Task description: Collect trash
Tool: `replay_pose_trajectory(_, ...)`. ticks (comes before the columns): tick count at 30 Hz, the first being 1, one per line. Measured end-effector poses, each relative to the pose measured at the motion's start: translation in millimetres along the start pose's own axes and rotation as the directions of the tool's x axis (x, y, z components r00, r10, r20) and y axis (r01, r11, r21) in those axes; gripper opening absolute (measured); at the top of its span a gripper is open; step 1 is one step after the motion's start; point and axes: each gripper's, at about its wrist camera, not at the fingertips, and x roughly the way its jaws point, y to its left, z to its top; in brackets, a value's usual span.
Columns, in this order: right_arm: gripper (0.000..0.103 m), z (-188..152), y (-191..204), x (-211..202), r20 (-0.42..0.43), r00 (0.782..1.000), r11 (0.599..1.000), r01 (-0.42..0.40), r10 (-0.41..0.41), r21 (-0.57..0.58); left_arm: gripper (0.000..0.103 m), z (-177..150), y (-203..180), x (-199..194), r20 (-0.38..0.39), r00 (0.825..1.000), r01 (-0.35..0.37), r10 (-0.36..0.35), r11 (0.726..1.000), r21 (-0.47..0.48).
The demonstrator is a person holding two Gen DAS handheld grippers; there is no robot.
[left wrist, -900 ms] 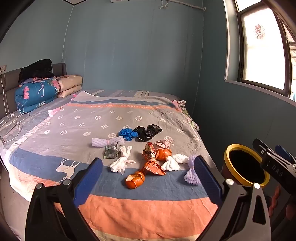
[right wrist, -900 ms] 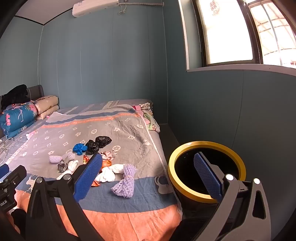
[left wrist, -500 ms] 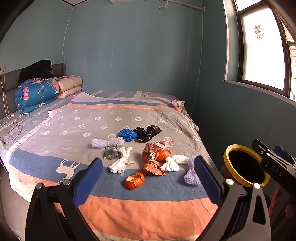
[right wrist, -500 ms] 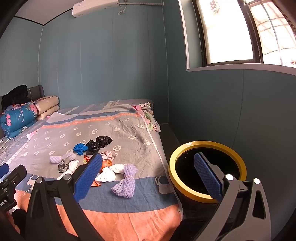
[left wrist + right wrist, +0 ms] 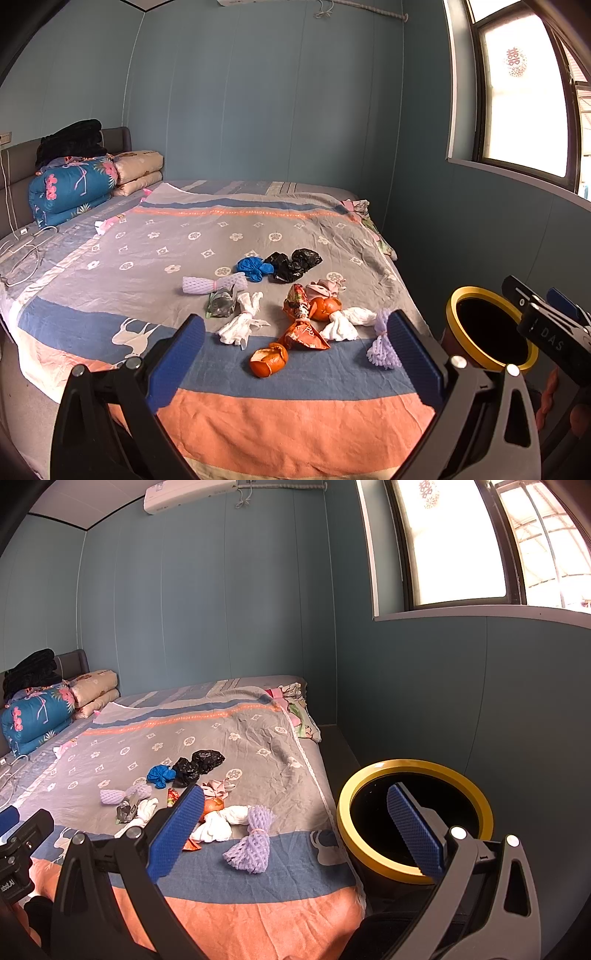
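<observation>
Several bits of trash lie in a cluster on the bed: an orange peel (image 5: 269, 360), an orange snack wrapper (image 5: 303, 330), white tissue twists (image 5: 242, 323), a purple foam net (image 5: 382, 345) (image 5: 253, 840), a blue bag (image 5: 253, 266) and a black bag (image 5: 293, 263) (image 5: 197, 762). A black bin with a yellow rim (image 5: 491, 328) (image 5: 413, 819) stands on the floor right of the bed. My left gripper (image 5: 295, 354) is open, held short of the trash. My right gripper (image 5: 295, 830) is open too, between the bed's edge and the bin. Neither holds anything.
The bed (image 5: 221, 406) carries a patterned grey, blue and orange sheet. Folded quilts and pillows (image 5: 74, 184) are stacked at its head, with white cables (image 5: 26, 247) on the left side. A blue wall and a window (image 5: 461, 542) lie to the right.
The left wrist view has tilted up a little, so the trash sits slightly lower in it. Both grippers stay open and empty.
</observation>
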Motion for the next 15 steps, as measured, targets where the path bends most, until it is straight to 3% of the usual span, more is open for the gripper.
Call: replay_pose_trajectory(15,0.095,-3.1,-0.1,1.8,-0.004,1.0,1.0,-0.004,0.004,0.007,0.095,-1.2,0.2,0.9,-0.008,1.0,0.003,-0.003,1.0,-0.002)
